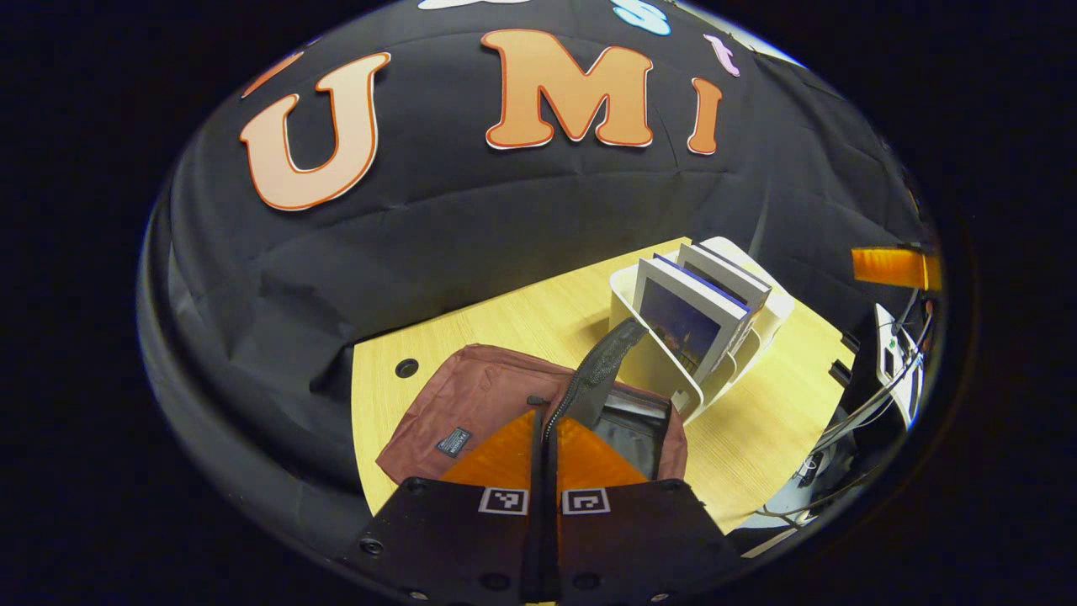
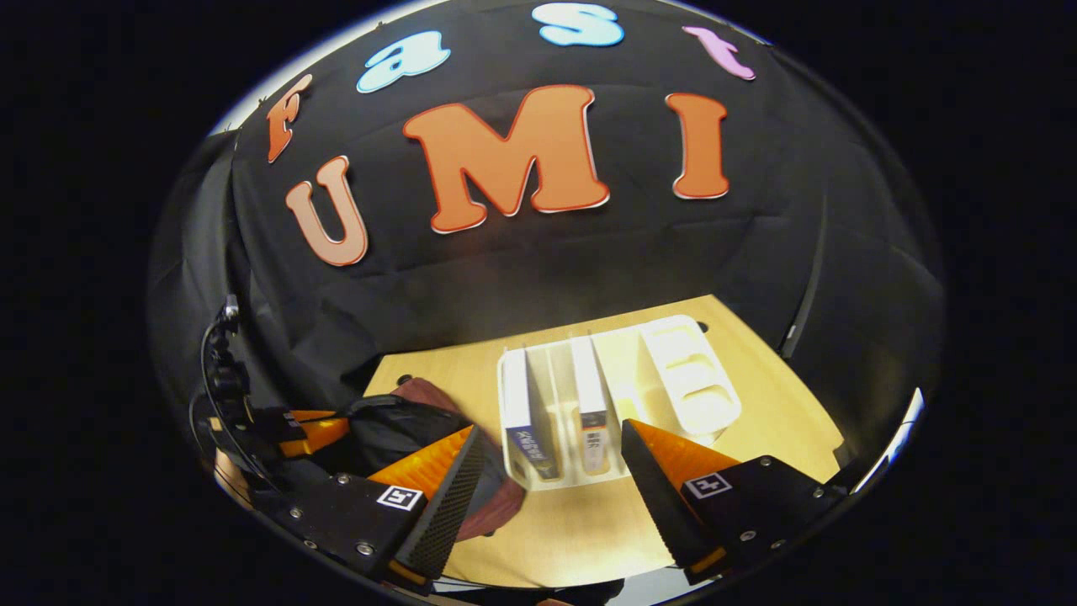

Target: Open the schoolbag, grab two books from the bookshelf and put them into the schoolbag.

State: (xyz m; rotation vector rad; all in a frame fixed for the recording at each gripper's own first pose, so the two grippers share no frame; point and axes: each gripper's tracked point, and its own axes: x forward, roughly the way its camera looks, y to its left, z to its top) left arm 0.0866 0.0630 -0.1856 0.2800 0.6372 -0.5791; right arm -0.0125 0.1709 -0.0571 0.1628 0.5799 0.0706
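Note:
A maroon schoolbag (image 1: 480,400) lies on the wooden table, its dark inside (image 1: 635,433) showing. My left gripper (image 1: 545,414) is shut on the bag's black zippered edge (image 1: 602,366) and holds it raised. Just right of the bag, a white bookshelf (image 1: 665,370) holds two upright books (image 1: 686,324). In the right gripper view, my right gripper (image 2: 549,431) is open wide, just in front of the two books (image 2: 526,412) in the bookshelf (image 2: 690,379), touching neither. The schoolbag (image 2: 404,425) sits to their left, with the left gripper (image 2: 336,427) at it.
The black cloth wall stands close behind the table (image 1: 505,324). A small round hole (image 1: 406,368) sits in the tabletop near the bag. Cables and a white device (image 1: 892,362) hang past the table's right edge. The bookshelf's right compartments (image 2: 673,353) hold nothing.

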